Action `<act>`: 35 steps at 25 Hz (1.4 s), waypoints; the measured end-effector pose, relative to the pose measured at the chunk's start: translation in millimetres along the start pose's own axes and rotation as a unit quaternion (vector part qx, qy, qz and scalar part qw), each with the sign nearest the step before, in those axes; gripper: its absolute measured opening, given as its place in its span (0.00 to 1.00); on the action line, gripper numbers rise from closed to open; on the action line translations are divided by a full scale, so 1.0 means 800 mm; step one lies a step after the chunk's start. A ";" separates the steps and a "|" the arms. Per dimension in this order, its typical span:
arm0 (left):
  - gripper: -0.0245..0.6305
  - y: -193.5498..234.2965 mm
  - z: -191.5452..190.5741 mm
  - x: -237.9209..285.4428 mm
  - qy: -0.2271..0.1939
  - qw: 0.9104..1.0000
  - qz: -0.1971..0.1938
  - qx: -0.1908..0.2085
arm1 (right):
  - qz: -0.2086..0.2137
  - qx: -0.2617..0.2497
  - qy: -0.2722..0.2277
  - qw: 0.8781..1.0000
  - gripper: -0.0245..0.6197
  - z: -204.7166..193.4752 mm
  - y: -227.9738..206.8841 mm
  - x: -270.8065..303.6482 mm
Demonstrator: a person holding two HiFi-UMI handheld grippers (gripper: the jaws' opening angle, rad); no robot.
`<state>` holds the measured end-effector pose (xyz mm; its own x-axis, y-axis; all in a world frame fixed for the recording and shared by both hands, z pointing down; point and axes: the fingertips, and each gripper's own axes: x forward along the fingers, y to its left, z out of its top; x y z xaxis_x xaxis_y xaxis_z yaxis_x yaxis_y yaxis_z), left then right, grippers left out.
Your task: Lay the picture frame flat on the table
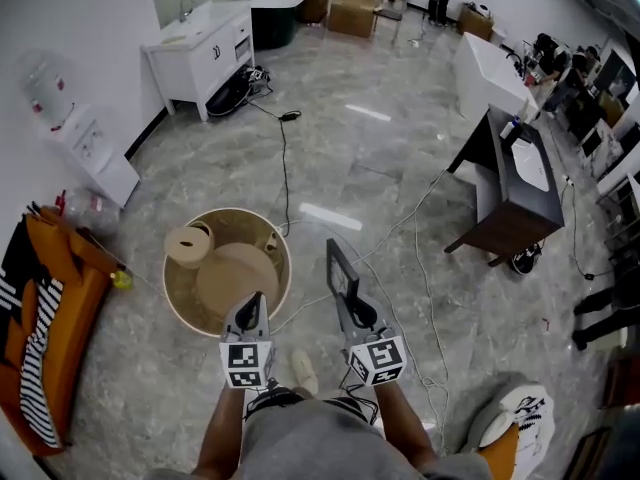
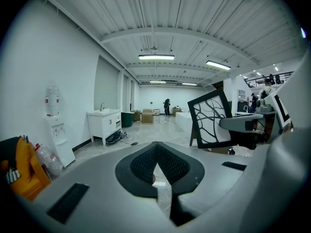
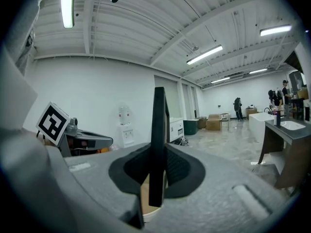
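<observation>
My right gripper (image 1: 355, 313) is shut on the lower edge of a black picture frame (image 1: 340, 268) and holds it upright above the floor, just right of a round beige table (image 1: 180, 298). The right gripper view shows the frame (image 3: 159, 125) edge-on, pinched between the dark pads of that gripper (image 3: 156, 166). In the left gripper view the frame (image 2: 211, 118) shows a white panel with black branch lines. My left gripper (image 1: 255, 298) hovers over the table's near edge, shut with nothing in it (image 2: 156, 159).
A beige roll (image 1: 188, 246) and a round disc lie on the table. Cables (image 1: 285, 158) run across the marble floor. An orange bag (image 1: 50, 308) sits at the left, a white sink cabinet (image 1: 200, 48) far left, a dark vanity (image 1: 520, 183) right.
</observation>
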<state>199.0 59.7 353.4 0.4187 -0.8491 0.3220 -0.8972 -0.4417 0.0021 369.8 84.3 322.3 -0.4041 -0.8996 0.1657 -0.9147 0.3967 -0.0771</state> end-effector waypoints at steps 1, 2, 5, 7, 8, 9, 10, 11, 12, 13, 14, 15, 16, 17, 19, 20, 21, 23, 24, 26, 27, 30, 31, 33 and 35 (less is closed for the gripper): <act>0.06 0.010 0.004 0.009 -0.001 1.000 0.007 -0.002 | 0.006 -0.002 0.000 1.000 0.11 0.002 -0.001 0.014; 0.06 0.019 0.007 0.016 -0.002 1.000 0.013 -0.003 | 0.012 -0.003 0.002 1.000 0.11 0.005 -0.002 0.027; 0.06 0.049 0.015 0.029 -0.006 0.999 0.034 -0.012 | 0.035 -0.005 0.010 0.999 0.11 0.011 0.002 0.066; 0.06 0.071 0.020 0.029 -0.013 0.998 0.053 -0.022 | 0.055 -0.010 0.015 0.998 0.11 0.015 0.011 0.090; 0.06 0.083 0.020 0.030 -0.013 0.998 0.063 -0.027 | 0.067 -0.013 0.016 0.998 0.11 0.016 0.018 0.102; 0.06 0.095 0.018 0.030 -0.013 0.997 0.074 -0.030 | 0.078 -0.016 0.016 0.997 0.11 0.018 0.025 0.114; 0.06 0.108 0.018 0.028 -0.013 0.996 0.085 -0.033 | 0.089 -0.018 0.017 0.996 0.11 0.019 0.033 0.126; 0.06 0.120 0.017 0.025 -0.013 0.995 0.095 -0.037 | 0.099 -0.019 0.018 0.995 0.11 0.021 0.041 0.136; 0.06 0.131 0.017 0.020 -0.015 0.993 0.106 -0.040 | 0.110 -0.020 0.019 0.994 0.11 0.022 0.049 0.145; 0.06 0.142 0.018 0.013 -0.019 0.992 0.119 -0.043 | 0.120 -0.020 0.021 0.992 0.11 0.024 0.057 0.153; 0.06 0.153 0.019 0.006 -0.024 0.990 0.132 -0.045 | 0.131 -0.022 0.022 0.991 0.11 0.026 0.065 0.160; 0.06 0.165 0.020 -0.002 -0.028 0.988 0.145 -0.047 | 0.142 -0.024 0.022 0.989 0.11 0.029 0.074 0.167; 0.06 0.176 0.019 -0.010 -0.032 0.986 0.157 -0.050 | 0.154 -0.026 0.021 0.988 0.11 0.031 0.085 0.174; 0.06 0.186 0.017 -0.019 -0.034 0.984 0.168 -0.053 | 0.166 -0.027 0.021 0.986 0.11 0.033 0.096 0.180; 0.06 0.203 0.009 -0.038 -0.034 0.979 0.190 -0.060 | 0.190 -0.030 0.023 0.981 0.11 0.032 0.121 0.192; 0.06 0.210 0.004 -0.047 -0.032 0.977 0.201 -0.065 | 0.203 -0.031 0.025 0.978 0.11 0.030 0.132 0.198; 0.06 0.216 0.000 -0.055 -0.030 0.975 0.211 -0.070 | 0.216 -0.033 0.027 0.976 0.11 0.029 0.143 0.203; 0.06 0.227 -0.005 -0.069 -0.026 0.969 0.231 -0.080 | 0.240 -0.035 0.031 0.970 0.11 0.028 0.164 0.213; 0.06 0.231 -0.008 -0.075 -0.026 0.967 0.240 -0.084 | 0.251 -0.035 0.032 0.967 0.11 0.028 0.173 0.218; 0.06 0.239 -0.014 -0.086 -0.023 0.961 0.259 -0.091 | 0.275 -0.036 0.035 0.960 0.11 0.027 0.190 0.229; 0.06 0.245 -0.019 -0.092 -0.021 0.958 0.270 -0.094 | 0.288 -0.037 0.037 0.956 0.11 0.026 0.198 0.235; 0.06 0.265 -0.033 -0.106 -0.017 0.946 0.306 -0.106 | 0.324 -0.037 0.046 0.944 0.11 0.023 0.223 0.259; 0.06 0.273 -0.034 -0.109 -0.015 0.942 0.316 -0.109 | 0.335 -0.037 0.049 0.940 0.11 0.021 0.231 0.269; 0.06 0.288 -0.030 -0.110 -0.007 0.935 0.335 -0.117 | 0.355 -0.037 0.058 0.932 0.11 0.020 0.242 0.291; 0.06 0.301 -0.031 -0.107 0.001 0.927 0.353 -0.128 | 0.376 -0.036 0.071 0.923 0.11 0.017 0.250 0.313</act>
<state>-56.4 33.1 349.9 -0.2851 -0.8997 0.3305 -0.9517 0.3068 0.0143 85.6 -64.4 334.7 -0.9164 -0.3343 0.2202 -0.3718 0.9146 -0.1588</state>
